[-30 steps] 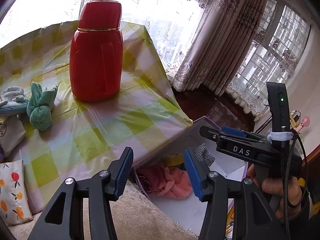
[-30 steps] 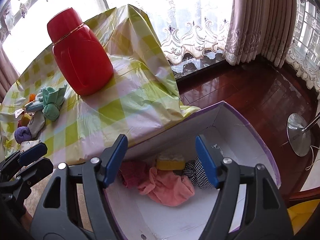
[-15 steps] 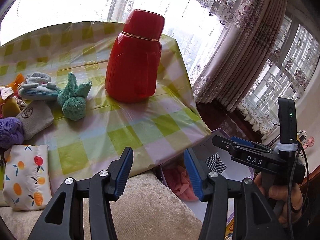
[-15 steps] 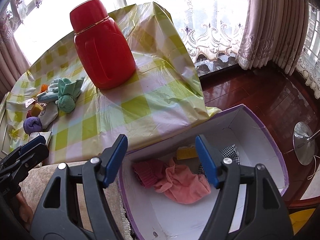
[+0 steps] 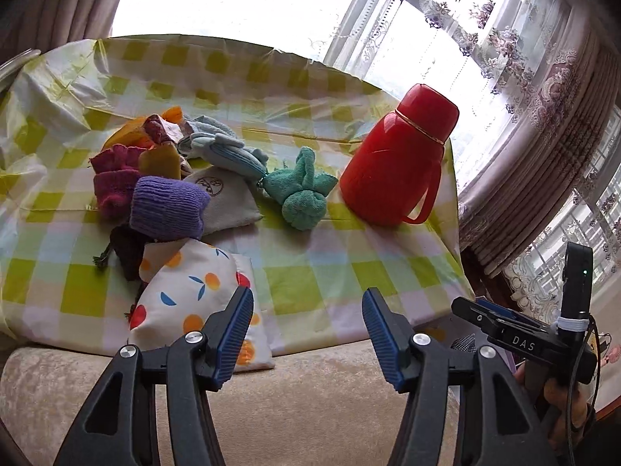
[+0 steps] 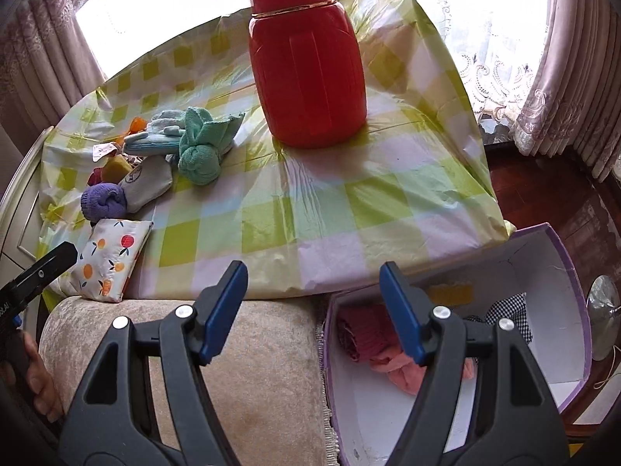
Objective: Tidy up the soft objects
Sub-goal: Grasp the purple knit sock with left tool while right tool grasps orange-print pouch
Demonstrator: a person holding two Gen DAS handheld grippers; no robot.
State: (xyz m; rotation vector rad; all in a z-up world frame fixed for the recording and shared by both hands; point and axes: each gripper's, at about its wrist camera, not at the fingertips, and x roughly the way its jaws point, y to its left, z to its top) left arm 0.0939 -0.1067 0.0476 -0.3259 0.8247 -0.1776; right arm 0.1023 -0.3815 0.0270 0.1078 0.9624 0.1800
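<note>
A heap of soft items [image 5: 170,178] is lying on the checked tablecloth [image 5: 318,272], left of the red flask [image 5: 396,163]. More cloths [image 6: 388,353] are lying in the white box [image 6: 543,349]. The left gripper [image 5: 306,326] has just been opening, nothing between its jaws. The right gripper [image 6: 314,310] is being held apart, empty.

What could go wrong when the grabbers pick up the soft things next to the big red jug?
1. The green knotted towel lies close beside the red jug, so a reaching left gripper might bump the jug.
2. The soft things sit in a heap; the purple sock roll rests against its neighbours, so lifting it may drag others along.
3. The fruit-print pouch hangs over the table edge and could slide off.
</note>
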